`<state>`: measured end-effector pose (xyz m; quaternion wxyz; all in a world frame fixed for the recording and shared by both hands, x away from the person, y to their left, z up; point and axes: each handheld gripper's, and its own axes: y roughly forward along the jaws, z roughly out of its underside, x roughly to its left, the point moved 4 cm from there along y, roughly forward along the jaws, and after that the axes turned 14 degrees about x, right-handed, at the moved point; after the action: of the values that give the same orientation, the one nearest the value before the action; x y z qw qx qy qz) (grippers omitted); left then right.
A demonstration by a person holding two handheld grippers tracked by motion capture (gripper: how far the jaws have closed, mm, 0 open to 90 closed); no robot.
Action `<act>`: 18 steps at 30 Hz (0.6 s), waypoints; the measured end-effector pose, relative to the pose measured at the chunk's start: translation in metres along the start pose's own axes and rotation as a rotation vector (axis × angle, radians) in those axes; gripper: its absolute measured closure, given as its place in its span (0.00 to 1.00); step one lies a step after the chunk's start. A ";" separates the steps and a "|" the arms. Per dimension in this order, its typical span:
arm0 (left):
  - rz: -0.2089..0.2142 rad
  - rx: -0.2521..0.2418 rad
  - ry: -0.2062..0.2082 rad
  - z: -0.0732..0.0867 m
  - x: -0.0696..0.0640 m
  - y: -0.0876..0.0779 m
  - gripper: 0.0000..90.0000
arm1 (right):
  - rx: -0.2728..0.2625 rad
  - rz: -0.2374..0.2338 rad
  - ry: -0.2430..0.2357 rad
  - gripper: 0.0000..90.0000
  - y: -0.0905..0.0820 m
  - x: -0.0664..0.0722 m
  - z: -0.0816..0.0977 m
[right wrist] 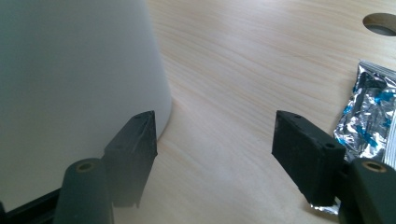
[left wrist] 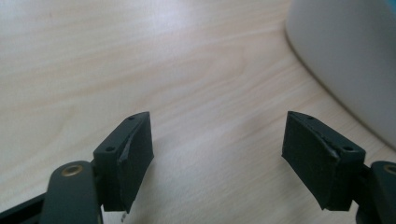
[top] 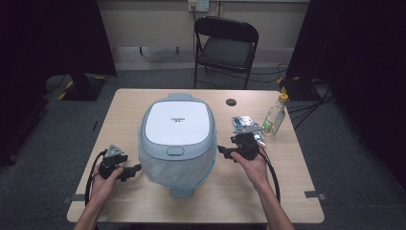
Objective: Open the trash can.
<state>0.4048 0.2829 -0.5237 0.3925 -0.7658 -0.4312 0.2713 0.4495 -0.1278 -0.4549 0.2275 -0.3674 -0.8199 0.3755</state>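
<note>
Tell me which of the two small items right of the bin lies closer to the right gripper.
The crumpled foil wrapper, lying flat just beyond the right gripper. The bottle stands upright farther off, near the table's right edge.

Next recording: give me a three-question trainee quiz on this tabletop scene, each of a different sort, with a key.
1. True or false: the lid of the bin is shut.
2. What lies nearest the right gripper? A) foil packet B) bottle C) chair
3. Fill in: the left gripper has ____ between its fingers.

Key:
1. True
2. A
3. Nothing; both grippers are open, flanking the bin on the table.
</note>
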 end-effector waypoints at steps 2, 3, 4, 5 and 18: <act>-0.032 -0.014 0.022 0.000 0.001 0.003 0.26 | -0.013 -0.016 0.022 0.33 -0.005 0.002 0.001; -0.043 -0.016 0.023 0.000 0.001 0.004 0.26 | -0.019 -0.037 0.014 0.33 -0.007 0.004 0.002; -0.051 -0.016 0.028 0.000 0.001 0.004 0.26 | -0.013 -0.034 0.000 0.33 -0.010 0.006 0.002; -0.067 -0.020 0.039 0.000 0.001 0.005 0.26 | -0.011 -0.029 -0.010 0.33 -0.014 0.008 0.002; -0.089 -0.014 0.004 -0.001 0.001 0.007 0.17 | -0.144 -0.104 -0.110 0.27 -0.085 0.032 -0.012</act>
<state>0.4092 0.2810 -0.5291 0.3994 -0.7492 -0.4660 0.2492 0.3998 -0.1358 -0.3777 0.1743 -0.3185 -0.8741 0.3228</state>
